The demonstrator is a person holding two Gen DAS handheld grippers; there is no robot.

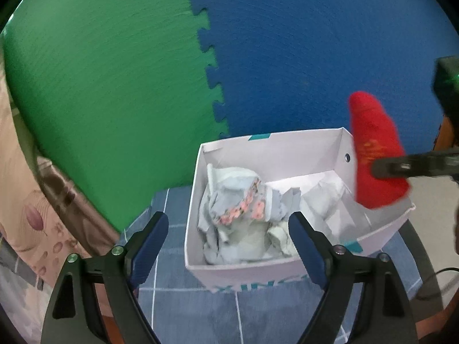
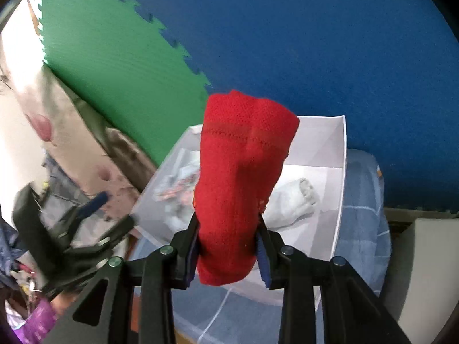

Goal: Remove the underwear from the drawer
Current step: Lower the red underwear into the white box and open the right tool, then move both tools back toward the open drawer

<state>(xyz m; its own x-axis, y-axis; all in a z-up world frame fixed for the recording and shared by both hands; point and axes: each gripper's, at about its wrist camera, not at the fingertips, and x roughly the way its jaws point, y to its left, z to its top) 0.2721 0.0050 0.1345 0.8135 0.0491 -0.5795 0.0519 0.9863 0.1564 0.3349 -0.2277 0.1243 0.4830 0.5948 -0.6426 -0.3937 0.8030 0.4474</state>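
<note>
A: Looking along the right gripper [image 2: 229, 243], a red knitted garment [image 2: 243, 177] is seen pinched between the pads, its long axis running up and away from the jaws, with its lower end bunched below them. It is held above the near-right edge of the white box [image 2: 338, 172] serving as the drawer.

B: And the left gripper [image 1: 228, 243]?

A: It is held spread wide, with nothing between the fingers. The box lies just beyond it, slightly to the right, and a pale blue garment with floral trim [image 1: 241, 203] is heaped in the box's left half, almost straight ahead of the jaws.

B: So the left hand is judged the nearer for the next piece?

A: Yes. A white rolled bundle [image 2: 295, 200] is also seen toward the right, possibly socks; blur prevents certainty.
</note>
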